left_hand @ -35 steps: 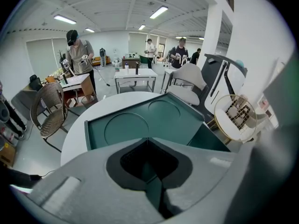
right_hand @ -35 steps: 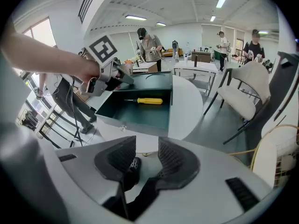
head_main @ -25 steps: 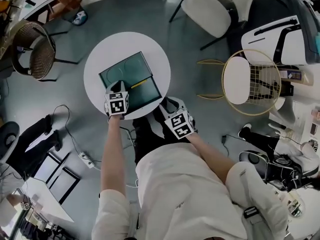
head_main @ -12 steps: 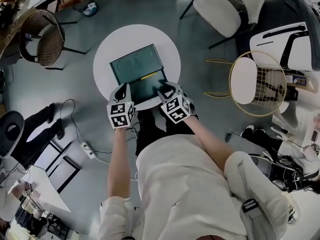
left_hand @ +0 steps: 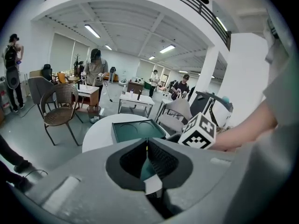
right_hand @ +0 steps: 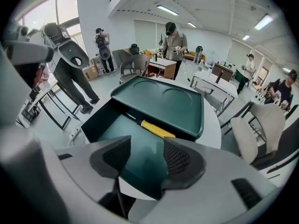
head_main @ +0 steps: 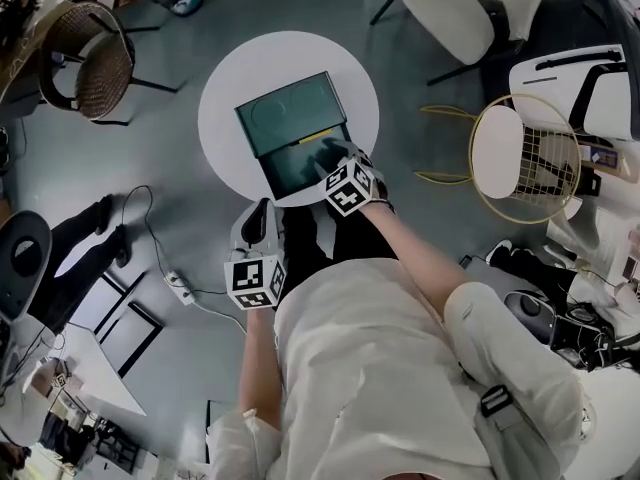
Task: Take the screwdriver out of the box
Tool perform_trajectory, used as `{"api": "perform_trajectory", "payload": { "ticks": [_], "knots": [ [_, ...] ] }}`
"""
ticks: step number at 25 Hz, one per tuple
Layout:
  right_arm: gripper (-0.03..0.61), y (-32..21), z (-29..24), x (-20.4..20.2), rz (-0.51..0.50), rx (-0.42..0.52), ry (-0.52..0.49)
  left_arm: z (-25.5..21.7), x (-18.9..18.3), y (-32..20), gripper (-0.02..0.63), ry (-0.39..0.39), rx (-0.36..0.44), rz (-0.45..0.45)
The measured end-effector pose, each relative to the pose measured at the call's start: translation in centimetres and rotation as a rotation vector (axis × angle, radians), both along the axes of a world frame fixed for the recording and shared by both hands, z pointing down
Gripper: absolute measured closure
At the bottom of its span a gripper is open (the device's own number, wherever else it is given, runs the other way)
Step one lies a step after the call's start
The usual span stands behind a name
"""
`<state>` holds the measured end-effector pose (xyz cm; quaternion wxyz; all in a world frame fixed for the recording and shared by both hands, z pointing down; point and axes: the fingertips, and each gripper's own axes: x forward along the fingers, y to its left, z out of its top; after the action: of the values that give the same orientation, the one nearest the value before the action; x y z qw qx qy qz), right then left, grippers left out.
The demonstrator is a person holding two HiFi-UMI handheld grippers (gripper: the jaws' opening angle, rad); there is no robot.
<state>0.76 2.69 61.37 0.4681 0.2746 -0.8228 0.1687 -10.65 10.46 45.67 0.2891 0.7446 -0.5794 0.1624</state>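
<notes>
A dark green box lies open on the round white table, its lid folded back. A yellow-handled screwdriver lies inside along the hinge side, also visible as the screwdriver from above. My right gripper hovers over the box's near half, pointing steeply down. Its jaws are opening, with nothing between them; the right gripper is short of the screwdriver. My left gripper is drawn back off the table's near edge. The left gripper has its tips together and holds nothing.
A wicker chair stands at far left, a white chair at the back right and a gold wire stool to the right. A power strip with cables lies on the floor. People stand beyond the table.
My left gripper has drawn back from the box's front edge, off the table and upward. My right gripper has moved forward over the open box, and its jaws have spread.
</notes>
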Motion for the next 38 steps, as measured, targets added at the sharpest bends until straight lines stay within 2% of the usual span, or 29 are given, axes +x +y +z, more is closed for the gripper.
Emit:
{"api": "perform_trajectory", "payload": {
  "ticks": [4,8,10,18,29,35,38],
  "knots": [
    [0.317,-0.3,1.3,-1.0,0.005,-0.010,0.033,-0.6,-0.4,1.8,0.598,0.024,-0.003,0.028],
    [0.227,0.0,3.0,-2.1,-0.036,-0.064,0.067,-0.6,-0.6,2.8,0.598,0.042,-0.013,0.061],
    [0.202,-0.1,3.5,-2.5,-0.060,-0.061,0.089,-0.4,-0.7,3.2,0.598,0.051,-0.025,0.077],
    [0.190,-0.4,5.0,-3.0,-0.108,-0.030,0.176,0.7,-1.1,4.7,0.598,0.046,-0.083,0.118],
    [0.189,-0.6,6.4,-3.4,-0.161,-0.038,0.228,1.3,-2.1,5.2,0.598,0.047,-0.133,0.143],
    [0.189,1.0,6.1,-3.1,-0.200,-0.122,0.236,1.1,-1.4,4.8,0.598,0.060,-0.133,0.152],
    [0.189,1.3,5.6,-2.8,-0.195,-0.124,0.238,0.9,-1.0,4.6,0.598,0.066,-0.128,0.155]
  ]
}}
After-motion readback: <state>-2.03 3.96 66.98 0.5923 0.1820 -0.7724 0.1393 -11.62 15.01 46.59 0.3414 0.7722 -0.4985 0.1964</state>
